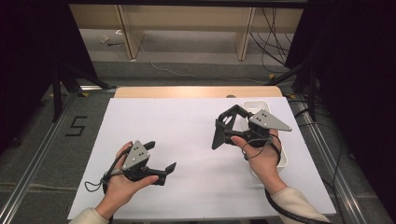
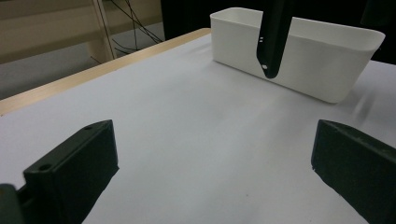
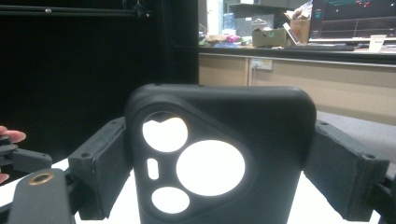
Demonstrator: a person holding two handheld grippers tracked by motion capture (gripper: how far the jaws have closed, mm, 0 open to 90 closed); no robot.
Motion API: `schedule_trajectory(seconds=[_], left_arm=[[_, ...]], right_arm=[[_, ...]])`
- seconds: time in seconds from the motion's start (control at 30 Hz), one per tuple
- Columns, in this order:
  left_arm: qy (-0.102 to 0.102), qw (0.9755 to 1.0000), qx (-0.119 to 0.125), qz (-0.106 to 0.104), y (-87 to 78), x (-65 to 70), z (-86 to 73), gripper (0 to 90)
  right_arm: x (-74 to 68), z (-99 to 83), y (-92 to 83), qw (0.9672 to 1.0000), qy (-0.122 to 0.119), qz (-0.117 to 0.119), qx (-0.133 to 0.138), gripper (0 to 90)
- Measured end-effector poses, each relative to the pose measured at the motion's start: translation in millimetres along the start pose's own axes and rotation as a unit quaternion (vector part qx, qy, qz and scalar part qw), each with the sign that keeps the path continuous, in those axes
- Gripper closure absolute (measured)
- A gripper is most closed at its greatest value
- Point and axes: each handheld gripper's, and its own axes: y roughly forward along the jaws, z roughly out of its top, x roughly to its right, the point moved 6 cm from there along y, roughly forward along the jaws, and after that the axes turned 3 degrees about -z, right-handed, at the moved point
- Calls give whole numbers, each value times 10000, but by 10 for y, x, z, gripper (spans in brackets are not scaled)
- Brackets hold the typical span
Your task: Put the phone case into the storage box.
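A black phone case (image 1: 217, 136) with round camera cut-outs hangs upright above the white table sheet (image 1: 177, 126), right of centre. My right gripper (image 1: 224, 127) is shut on it. In the right gripper view the phone case (image 3: 261, 121) stands clamped between both pads (image 3: 100, 161). My left gripper (image 1: 161, 156) rests low at the front left, open, with nothing between its jaws. In the left gripper view the left gripper (image 2: 212, 140) looks over bare sheet toward the phone case (image 2: 274, 37) hanging in front of a white bin (image 2: 322, 70).
The white bin (image 1: 284, 156) lies along the table's right edge, partly under my right hand. A wooden table edge (image 1: 196, 91) runs along the back. Cables and stand legs sit on the floor beyond.
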Motion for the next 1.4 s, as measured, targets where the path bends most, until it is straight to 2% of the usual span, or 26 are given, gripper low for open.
schedule_trajectory(seconds=[0.5,1.4], left_arm=[[-37,9999,-14,145,-112,-71,-82,4],[-43,9998,5,188,-112,-96,-95,6]], right_arm=[[136,81,-53,9996,75,-248,61,152],[487,251,-203,9965,218,-781,209,153]])
